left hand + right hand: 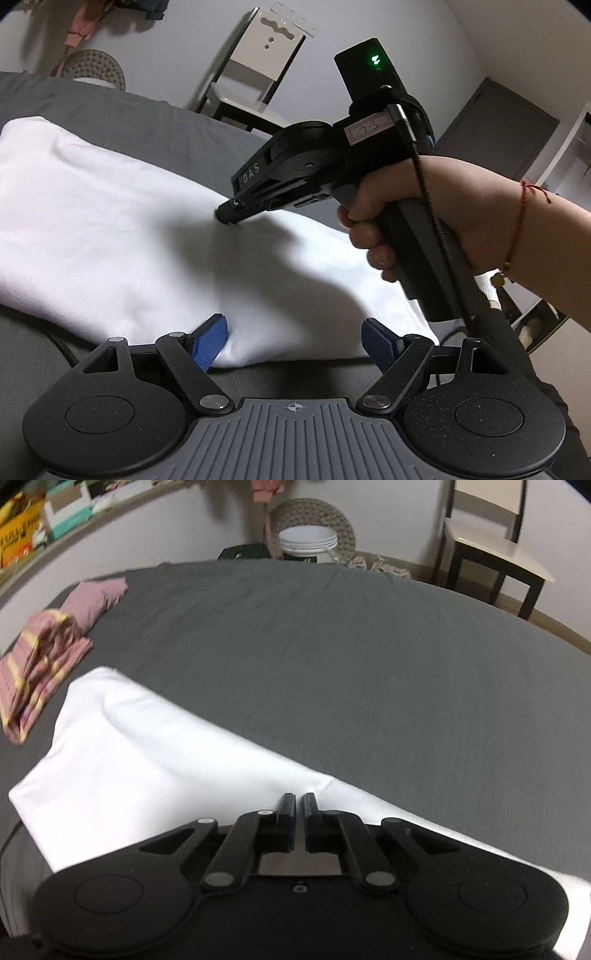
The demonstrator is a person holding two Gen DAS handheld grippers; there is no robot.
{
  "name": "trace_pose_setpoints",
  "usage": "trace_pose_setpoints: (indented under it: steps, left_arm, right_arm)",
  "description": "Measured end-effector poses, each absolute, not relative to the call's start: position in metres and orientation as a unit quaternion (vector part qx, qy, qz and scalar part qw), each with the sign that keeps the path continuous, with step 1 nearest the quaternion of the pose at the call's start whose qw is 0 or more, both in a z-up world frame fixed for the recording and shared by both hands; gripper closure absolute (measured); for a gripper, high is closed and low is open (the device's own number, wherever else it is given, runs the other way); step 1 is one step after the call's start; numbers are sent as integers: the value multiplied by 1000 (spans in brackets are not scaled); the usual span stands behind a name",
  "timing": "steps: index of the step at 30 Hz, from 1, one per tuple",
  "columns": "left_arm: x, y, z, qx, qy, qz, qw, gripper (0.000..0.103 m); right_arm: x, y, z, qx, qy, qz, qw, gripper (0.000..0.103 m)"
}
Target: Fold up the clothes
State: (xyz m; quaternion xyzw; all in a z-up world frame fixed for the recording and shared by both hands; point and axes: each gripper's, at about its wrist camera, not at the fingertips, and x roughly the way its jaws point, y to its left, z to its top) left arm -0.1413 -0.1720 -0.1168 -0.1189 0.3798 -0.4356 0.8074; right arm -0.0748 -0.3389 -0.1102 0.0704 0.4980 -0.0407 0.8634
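Note:
A white garment (110,221) lies spread flat on the grey bed sheet (129,110). My left gripper (295,341) is open, its blue fingertips (212,341) resting at the garment's near edge with cloth between them. A person's hand (399,206) holds my right gripper (227,216), whose tip is down on the garment near its far edge. In the right wrist view the right gripper (299,810) is shut, pinching the white garment (147,757) where its far edge puckers slightly.
A folded pink-and-yellow striped cloth (37,664) and a mauve cloth (96,594) lie at the sheet's (332,664) far left. Beyond the bed stand a chair (491,542), a white bucket (308,544) and a woven basket (343,524). A dark door (498,133) is at right.

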Motion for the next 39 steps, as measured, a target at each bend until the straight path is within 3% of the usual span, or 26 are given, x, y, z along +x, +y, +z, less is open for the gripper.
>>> trace_pose_setpoints:
  steps: [6,14,20,34,39]
  left_arm:
    - [-141,-151,-101,-162,401,-444,785,23]
    - [-158,-162,-105,-136,430,-484,750,23]
    - [-174,-167,-101,-116,418,-498,751,23]
    - [-173,-170,-107,-92,411,-491,763,23]
    - [-179,-167,-105,-72,380,-493,779,23]
  right_arm:
    - [-88,-316,-105,45,520,-4,853,98]
    - [-123,-283,-99,48,541,35,839,98]
    - [-141,-278,-85,90,531,56,841,98]
    - [-151,-261,-94,56,524,67,847,97]
    - [-180,-293,-71,114,499,35,859,93]
